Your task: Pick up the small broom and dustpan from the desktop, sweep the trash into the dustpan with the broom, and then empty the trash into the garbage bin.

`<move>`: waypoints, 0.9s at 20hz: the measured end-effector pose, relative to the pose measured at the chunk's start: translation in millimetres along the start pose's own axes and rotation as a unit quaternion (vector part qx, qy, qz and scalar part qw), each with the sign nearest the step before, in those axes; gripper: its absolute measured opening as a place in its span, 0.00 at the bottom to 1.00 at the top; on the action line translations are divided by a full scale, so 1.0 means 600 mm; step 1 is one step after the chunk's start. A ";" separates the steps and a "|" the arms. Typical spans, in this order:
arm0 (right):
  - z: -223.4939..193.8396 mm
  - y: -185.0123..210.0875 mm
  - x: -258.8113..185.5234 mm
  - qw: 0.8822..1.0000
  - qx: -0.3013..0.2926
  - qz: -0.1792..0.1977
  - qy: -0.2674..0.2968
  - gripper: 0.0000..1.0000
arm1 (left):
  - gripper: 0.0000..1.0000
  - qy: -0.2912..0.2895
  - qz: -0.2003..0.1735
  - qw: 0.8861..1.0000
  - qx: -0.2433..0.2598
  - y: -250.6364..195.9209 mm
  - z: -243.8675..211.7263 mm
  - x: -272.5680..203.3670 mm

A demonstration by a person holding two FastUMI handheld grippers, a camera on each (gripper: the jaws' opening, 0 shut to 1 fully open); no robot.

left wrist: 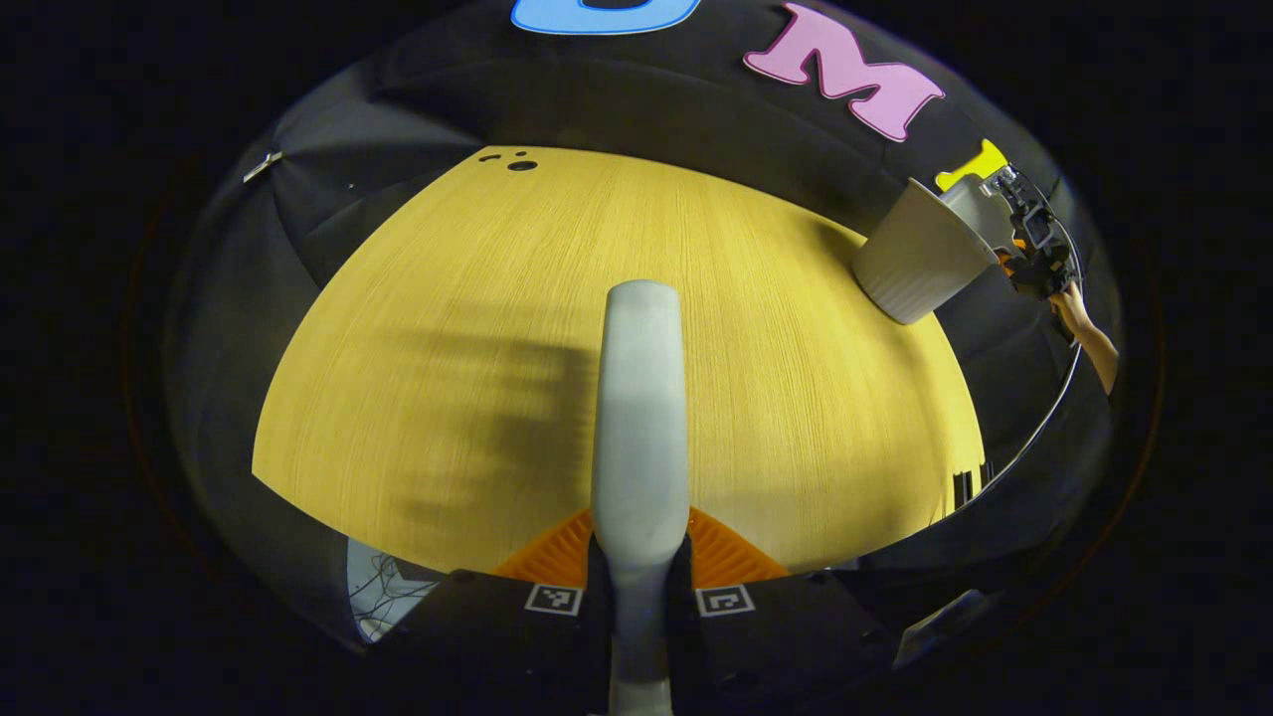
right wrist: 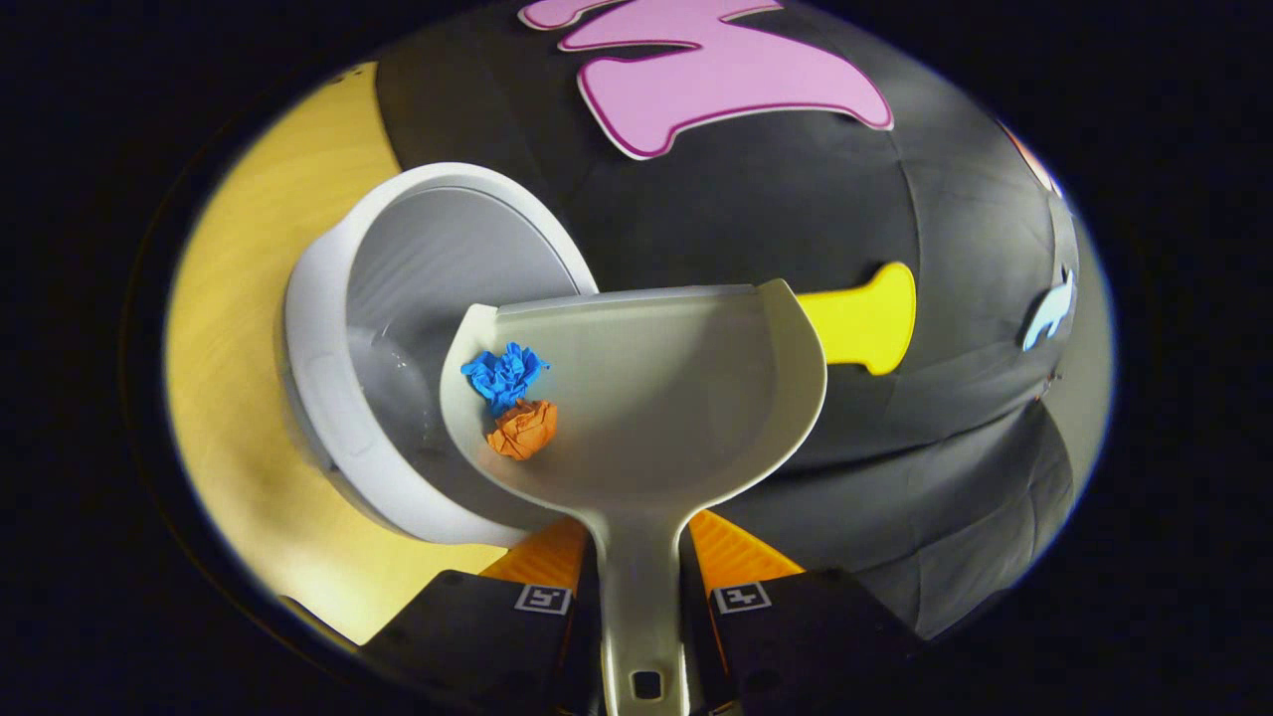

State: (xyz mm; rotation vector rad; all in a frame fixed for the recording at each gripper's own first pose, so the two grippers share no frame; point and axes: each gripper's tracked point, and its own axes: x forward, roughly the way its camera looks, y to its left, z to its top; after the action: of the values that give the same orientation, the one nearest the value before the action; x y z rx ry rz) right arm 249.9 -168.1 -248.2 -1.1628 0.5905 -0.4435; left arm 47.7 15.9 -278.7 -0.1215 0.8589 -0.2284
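Dustpan tipped over the bin, trash not yet out.

The right gripper (right wrist: 641, 597) has its jaws closed on the handle of the dustpan (right wrist: 646, 398), whose scoop hangs tilted just over the open mouth of the white garbage bin (right wrist: 328, 398); a blue paper ball (right wrist: 504, 373) and an orange paper ball (right wrist: 523, 429) sit touching each other at the scoop's lower left wall, nearest the bin. The left gripper (left wrist: 636, 587) has its jaws clamped on the broom (left wrist: 638, 418), held above the bare tabletop (left wrist: 418, 298), well apart from the bin. The dustpan looks like stiff, light plastic, best held low on its narrow handle; the crumpled balls look featherlight and should roll off with a steeper tilt, though they could bounce past the rim.
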 end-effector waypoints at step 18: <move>0.020 0.003 -0.021 0.995 -0.096 0.012 -0.028 0.34 | 0.29 0.012 -0.015 0.999 0.034 -0.052 0.011 0.005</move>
State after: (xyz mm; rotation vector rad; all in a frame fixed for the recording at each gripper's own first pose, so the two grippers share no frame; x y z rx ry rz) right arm 247.9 -151.4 -244.2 -1.3463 0.6070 -0.3379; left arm 49.9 -14.8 -270.7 -0.0685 0.8736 -0.2882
